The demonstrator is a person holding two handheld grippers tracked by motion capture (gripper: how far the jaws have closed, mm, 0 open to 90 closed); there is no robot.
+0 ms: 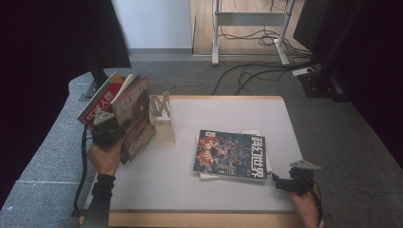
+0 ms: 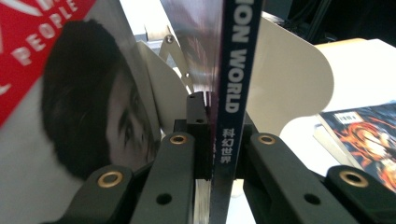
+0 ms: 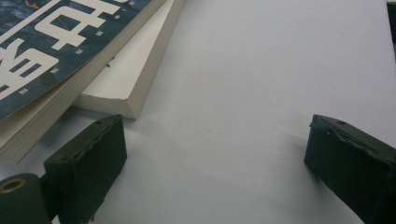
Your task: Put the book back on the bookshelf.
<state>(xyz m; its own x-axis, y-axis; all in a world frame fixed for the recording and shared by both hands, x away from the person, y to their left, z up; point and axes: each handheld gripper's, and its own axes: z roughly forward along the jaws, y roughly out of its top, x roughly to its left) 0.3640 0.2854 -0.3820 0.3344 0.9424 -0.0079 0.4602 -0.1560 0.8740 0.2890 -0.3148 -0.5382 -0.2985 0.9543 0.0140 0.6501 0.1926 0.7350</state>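
My left gripper [image 1: 115, 131] is at the table's left edge, shut on a dark-covered magazine [image 1: 136, 113] that it holds upright. In the left gripper view the jaws [image 2: 220, 140] pinch the magazine's blue spine [image 2: 233, 88], lettered "WORLD". A red book [image 1: 101, 98] leans just left of it, its cover with a face [image 2: 70, 98] close by. A cream bookend [image 1: 161, 121] stands to the right [image 2: 289, 79]. My right gripper [image 1: 278, 181] rests open near the front right, its pads [image 3: 88, 158] apart over bare table, holding nothing.
A blue-covered magazine [image 1: 231, 153] lies flat on a white book [image 3: 135, 70] mid-table, just left of the right gripper. The white tabletop [image 1: 228, 114] sits on grey carpet. Cables [image 1: 256, 71] and desk legs are beyond the far edge.
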